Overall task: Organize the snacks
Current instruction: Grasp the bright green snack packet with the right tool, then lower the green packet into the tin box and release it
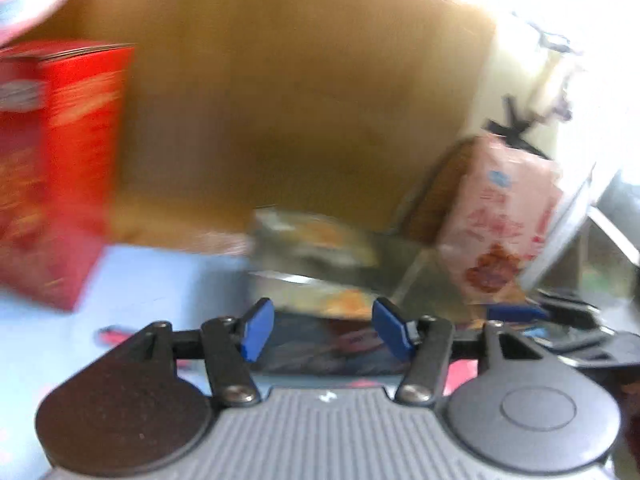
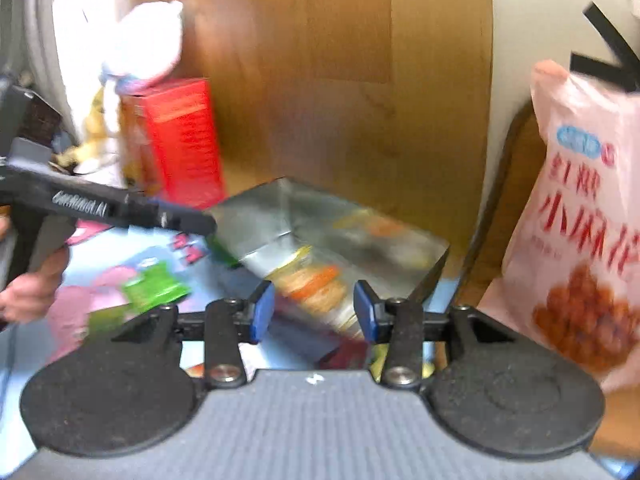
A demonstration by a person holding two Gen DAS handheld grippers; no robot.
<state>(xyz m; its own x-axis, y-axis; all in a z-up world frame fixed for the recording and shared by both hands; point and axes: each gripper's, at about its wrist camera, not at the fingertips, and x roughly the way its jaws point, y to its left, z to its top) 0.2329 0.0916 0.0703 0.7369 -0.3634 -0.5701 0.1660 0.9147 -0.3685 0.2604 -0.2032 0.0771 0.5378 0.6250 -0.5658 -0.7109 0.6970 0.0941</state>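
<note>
Both views are blurred by motion. A clear plastic bin [image 2: 424, 264] sits in front of a wooden panel, with orange snack packs [image 2: 320, 280] inside; it also shows in the left wrist view [image 1: 288, 280]. A red snack box [image 1: 64, 168] stands upright at the left, and shows in the right wrist view [image 2: 184, 144]. A pink snack bag [image 2: 580, 224] stands at the right, seen too in the left wrist view [image 1: 496, 224]. My left gripper [image 1: 320, 330] is open and empty. My right gripper [image 2: 314, 312] is open and empty, just before the bin. The left gripper's body [image 2: 100, 206] reaches in from the left.
A green packet [image 2: 154, 286] and pink packets [image 2: 80, 308] lie on the light blue tabletop [image 1: 152, 280] left of the bin. A wooden panel [image 2: 340, 80] stands behind. A white plush toy [image 2: 148, 44] sits above the red box. A white wall [image 2: 520, 40] is at the right.
</note>
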